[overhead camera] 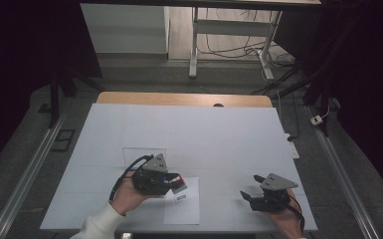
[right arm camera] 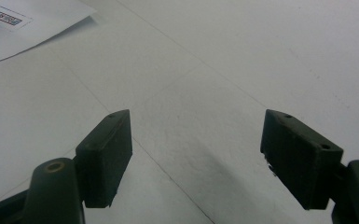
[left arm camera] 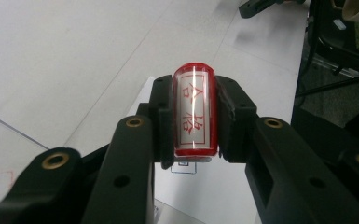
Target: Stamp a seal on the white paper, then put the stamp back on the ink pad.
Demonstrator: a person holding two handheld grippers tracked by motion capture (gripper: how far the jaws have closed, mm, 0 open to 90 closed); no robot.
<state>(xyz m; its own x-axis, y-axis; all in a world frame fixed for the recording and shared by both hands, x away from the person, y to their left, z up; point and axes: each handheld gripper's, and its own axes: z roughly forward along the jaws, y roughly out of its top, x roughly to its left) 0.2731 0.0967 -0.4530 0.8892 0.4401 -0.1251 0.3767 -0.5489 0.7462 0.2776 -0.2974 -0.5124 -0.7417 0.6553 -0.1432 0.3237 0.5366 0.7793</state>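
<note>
A red stamp [left arm camera: 195, 112] with a clear face and red characters is clamped between the two black jaws of my left gripper [left arm camera: 195, 122], which is shut on it. In the high view the left gripper [overhead camera: 175, 182] hovers over a white sheet of paper [overhead camera: 184, 206] near the table's front edge, the stamp [overhead camera: 177, 181] showing red at its tip. A small printed label [overhead camera: 180, 198] lies on that sheet just below the stamp. My right gripper [overhead camera: 251, 186] rests at the front right, open, with bare table between its jaws [right arm camera: 196, 156].
A clear flat plate [overhead camera: 144, 154] lies on the white table cover [overhead camera: 179, 134] behind the left gripper. The sheet's corner with its label [right arm camera: 8, 17] shows far left in the right gripper view. Metal rails run along both sides of the table, and a desk frame with cables stands beyond.
</note>
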